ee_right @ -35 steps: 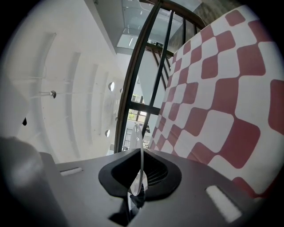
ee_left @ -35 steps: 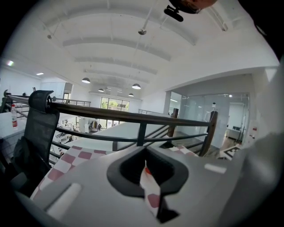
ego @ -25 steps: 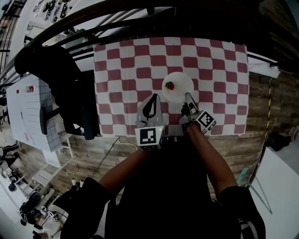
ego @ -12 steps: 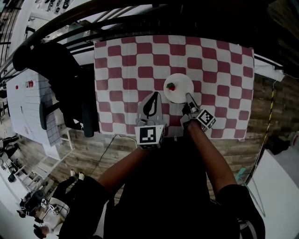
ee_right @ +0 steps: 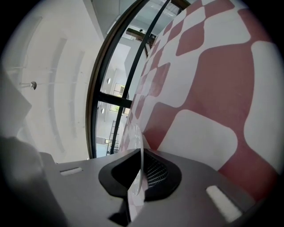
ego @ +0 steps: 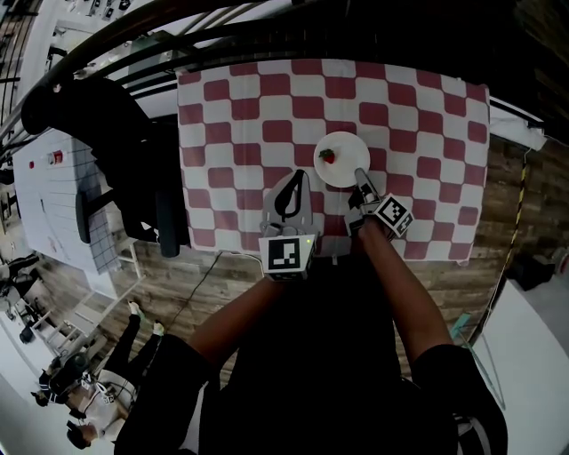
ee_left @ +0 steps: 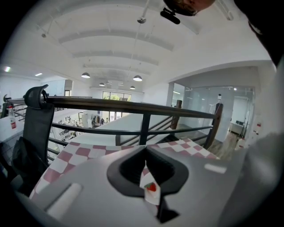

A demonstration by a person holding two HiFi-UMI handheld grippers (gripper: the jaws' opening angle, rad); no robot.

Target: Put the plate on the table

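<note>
Being clamped at its near rim by the right tongs point(ego: 358, 176) over the checkered desk point(ego: 427, 115), left tongs point(ego: 300, 175) shut empty, the plate point(ego: 345, 162) could be tilted and its strawberry point(ego: 327, 156) spilled.

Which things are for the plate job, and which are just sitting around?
For the job: plate, strawberry on it, checked table, right gripper shut on the plate's rim.
Just about: left gripper, shut and empty; black chair; railing.
</note>
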